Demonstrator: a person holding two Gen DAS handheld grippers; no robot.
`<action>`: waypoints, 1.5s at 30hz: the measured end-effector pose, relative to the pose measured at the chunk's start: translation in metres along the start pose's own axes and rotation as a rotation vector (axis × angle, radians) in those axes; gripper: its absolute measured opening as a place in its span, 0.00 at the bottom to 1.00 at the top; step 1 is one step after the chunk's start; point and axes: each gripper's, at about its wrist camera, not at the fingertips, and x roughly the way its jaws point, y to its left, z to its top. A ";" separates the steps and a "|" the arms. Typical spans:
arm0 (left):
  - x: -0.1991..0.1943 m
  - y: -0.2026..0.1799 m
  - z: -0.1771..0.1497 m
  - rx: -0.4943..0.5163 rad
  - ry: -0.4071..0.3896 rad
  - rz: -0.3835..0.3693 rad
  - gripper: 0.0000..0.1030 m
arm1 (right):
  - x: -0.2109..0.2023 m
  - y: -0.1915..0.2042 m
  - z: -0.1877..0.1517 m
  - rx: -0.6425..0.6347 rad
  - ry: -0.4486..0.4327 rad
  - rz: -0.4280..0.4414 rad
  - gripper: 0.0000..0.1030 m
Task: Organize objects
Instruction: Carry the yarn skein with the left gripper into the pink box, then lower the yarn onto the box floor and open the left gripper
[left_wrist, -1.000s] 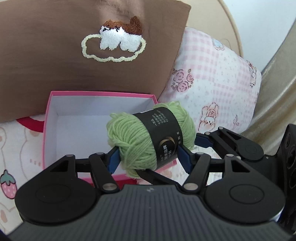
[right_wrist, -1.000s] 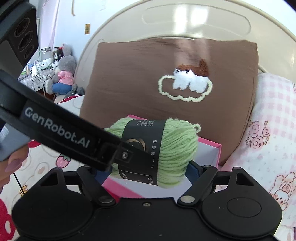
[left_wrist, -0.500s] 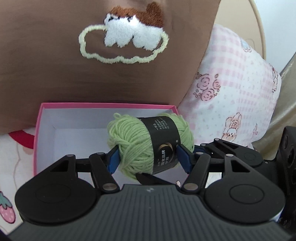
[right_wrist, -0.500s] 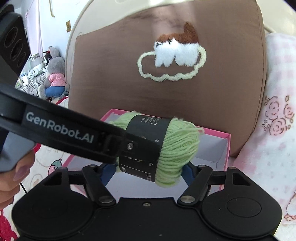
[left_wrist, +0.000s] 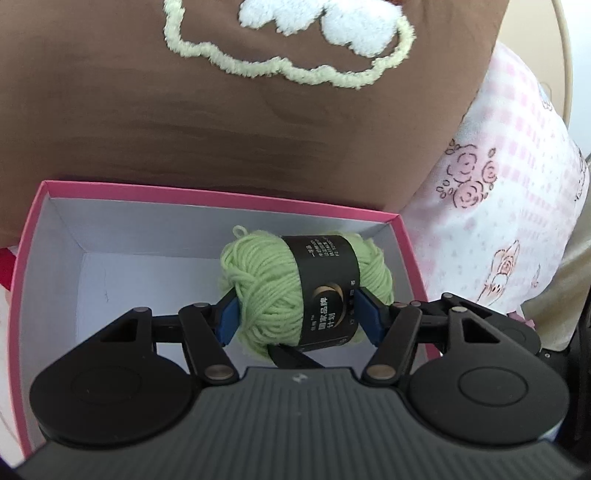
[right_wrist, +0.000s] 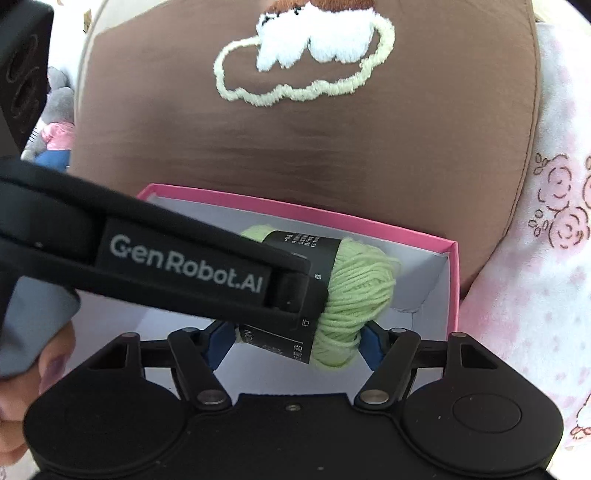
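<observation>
A light green yarn ball (left_wrist: 266, 291) with a black paper band is held by both grippers at once. My left gripper (left_wrist: 299, 319) is shut on it, blue pads on either side. My right gripper (right_wrist: 297, 341) is also shut on the same yarn ball (right_wrist: 354, 295); the left gripper's black body crosses this view and hides the ball's left half. The ball hangs over the right part of an open pink box with a white inside (left_wrist: 110, 206), also seen in the right wrist view (right_wrist: 369, 223). I cannot tell if the ball touches the box floor.
A brown cushion (left_wrist: 184, 122) with a stitched cloud stands right behind the box. A pink flowered pillow (left_wrist: 509, 206) lies to the right. Plush toys (right_wrist: 55, 122) sit far left. The bed sheet shows at the box's left edge.
Both grippers have moved forward and down with the yarn ball, from in front of the box's near edge to over its inside. The cushion looms closer.
</observation>
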 end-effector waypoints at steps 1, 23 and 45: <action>0.002 0.002 0.001 0.001 0.005 -0.007 0.61 | 0.001 0.000 0.000 -0.002 0.004 -0.004 0.70; 0.025 0.024 -0.001 -0.068 0.038 0.021 0.59 | 0.032 0.010 -0.001 0.053 0.037 -0.082 0.67; 0.041 -0.006 0.003 0.018 0.057 0.034 0.42 | 0.040 0.004 -0.005 -0.035 0.105 -0.052 0.24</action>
